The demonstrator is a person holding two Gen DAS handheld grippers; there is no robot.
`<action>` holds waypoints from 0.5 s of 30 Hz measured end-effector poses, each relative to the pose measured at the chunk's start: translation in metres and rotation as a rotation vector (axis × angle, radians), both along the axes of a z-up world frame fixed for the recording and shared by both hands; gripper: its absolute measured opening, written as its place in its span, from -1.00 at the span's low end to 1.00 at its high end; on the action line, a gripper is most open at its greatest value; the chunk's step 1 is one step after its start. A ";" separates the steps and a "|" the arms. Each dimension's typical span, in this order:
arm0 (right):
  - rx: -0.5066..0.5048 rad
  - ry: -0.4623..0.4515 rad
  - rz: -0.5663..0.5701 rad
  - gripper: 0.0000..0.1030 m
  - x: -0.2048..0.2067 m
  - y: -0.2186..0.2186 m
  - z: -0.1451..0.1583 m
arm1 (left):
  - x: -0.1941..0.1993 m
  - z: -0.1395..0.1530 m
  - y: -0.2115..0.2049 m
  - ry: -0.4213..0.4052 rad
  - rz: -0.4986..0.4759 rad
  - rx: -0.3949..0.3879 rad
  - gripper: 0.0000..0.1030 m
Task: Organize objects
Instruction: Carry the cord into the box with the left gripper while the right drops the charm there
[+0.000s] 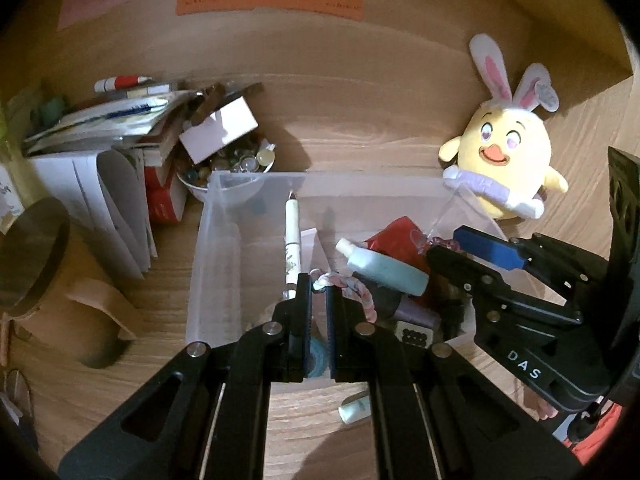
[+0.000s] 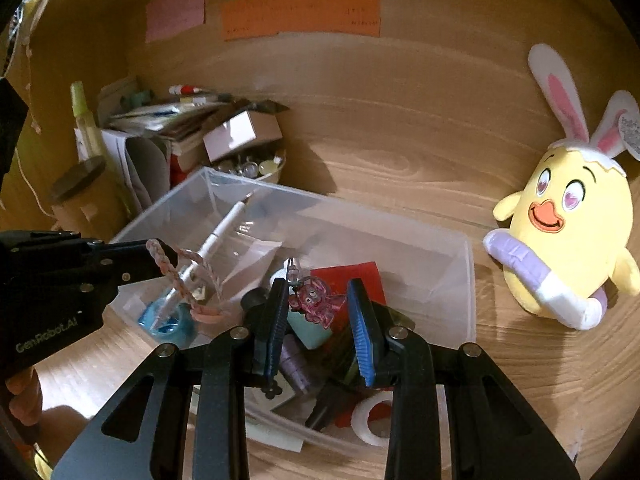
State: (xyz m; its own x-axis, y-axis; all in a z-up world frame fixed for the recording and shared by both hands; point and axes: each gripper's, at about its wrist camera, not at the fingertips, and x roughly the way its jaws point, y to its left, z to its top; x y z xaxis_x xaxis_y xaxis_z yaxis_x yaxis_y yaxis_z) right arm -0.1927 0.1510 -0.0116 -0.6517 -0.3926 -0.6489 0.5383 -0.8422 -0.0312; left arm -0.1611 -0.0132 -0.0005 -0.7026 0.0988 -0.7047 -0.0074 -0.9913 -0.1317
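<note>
A clear plastic bin (image 1: 208,240) (image 2: 460,280) on the wooden desk holds a white pen (image 1: 292,240) (image 2: 224,228), a pale blue bottle (image 1: 384,268), red card and other small items. My left gripper (image 1: 319,284) (image 2: 160,260) is shut on a braided pink and white cord (image 1: 352,286) (image 2: 168,270) and holds it over the bin. My right gripper (image 2: 318,300) (image 1: 460,248) is open over the bin, its fingers on either side of a clear pink charm (image 2: 316,300); whether it hangs or rests there I cannot tell.
A yellow chick plush with bunny ears (image 1: 508,160) (image 2: 568,232) leans at the right. A bowl of glass beads (image 1: 232,168), a small box and a stack of papers and books (image 1: 108,128) stand at the back left. A small tube (image 1: 354,408) lies in front of the bin.
</note>
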 end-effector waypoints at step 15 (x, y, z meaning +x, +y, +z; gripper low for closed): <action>0.070 0.013 -0.054 -0.46 -0.016 -0.006 -0.016 | -0.009 -0.014 -0.008 -0.027 0.040 -0.022 -0.23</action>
